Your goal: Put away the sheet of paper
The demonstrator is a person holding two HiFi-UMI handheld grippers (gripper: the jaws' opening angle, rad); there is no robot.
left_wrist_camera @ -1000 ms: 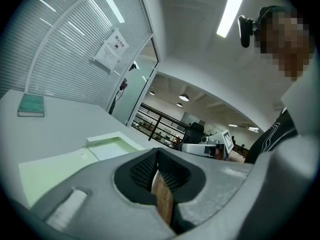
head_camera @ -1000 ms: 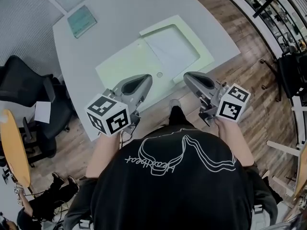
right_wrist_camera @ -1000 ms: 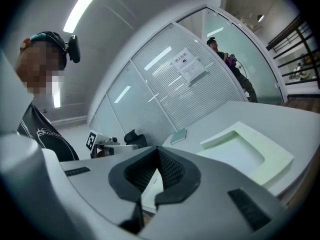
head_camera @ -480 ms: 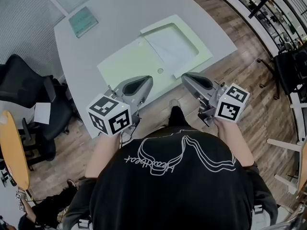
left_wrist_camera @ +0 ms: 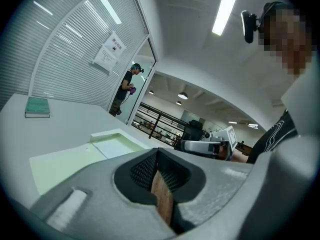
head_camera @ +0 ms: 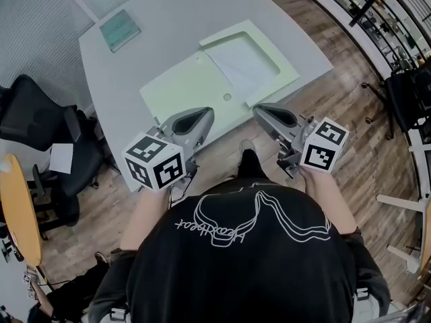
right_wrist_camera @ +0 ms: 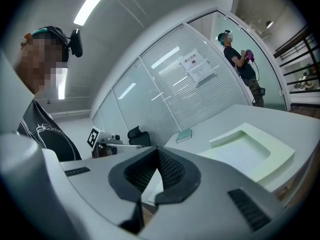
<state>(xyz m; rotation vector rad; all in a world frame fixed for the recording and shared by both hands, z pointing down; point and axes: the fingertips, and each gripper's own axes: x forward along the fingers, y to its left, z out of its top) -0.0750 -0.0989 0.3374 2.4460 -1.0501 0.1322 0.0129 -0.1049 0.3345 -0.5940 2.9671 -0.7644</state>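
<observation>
A white sheet of paper [head_camera: 242, 60] lies inside the shallow pale green tray [head_camera: 286, 73] on the grey table. A flat pale green panel [head_camera: 182, 86] joins the tray on its left. My left gripper [head_camera: 204, 115] hovers by the table's near edge, just short of the panel, jaws shut and empty. My right gripper [head_camera: 260, 110] hangs level with it, off the table's front edge near the tray's corner, also shut with nothing in it. The tray [left_wrist_camera: 117, 143] is ahead of the left gripper [left_wrist_camera: 157, 152], and the tray [right_wrist_camera: 250, 151] is to the right of the right gripper [right_wrist_camera: 158, 151].
A teal book [head_camera: 120, 29] lies at the table's far left corner. A black office chair [head_camera: 37, 123] stands left of the table. Wooden floor and a railing [head_camera: 377, 5] run along the right. A person [left_wrist_camera: 127, 90] stands far off by a glass wall.
The view has drifted a little to the right. Both grippers stay shut and in nearly the same place before the table edge.
</observation>
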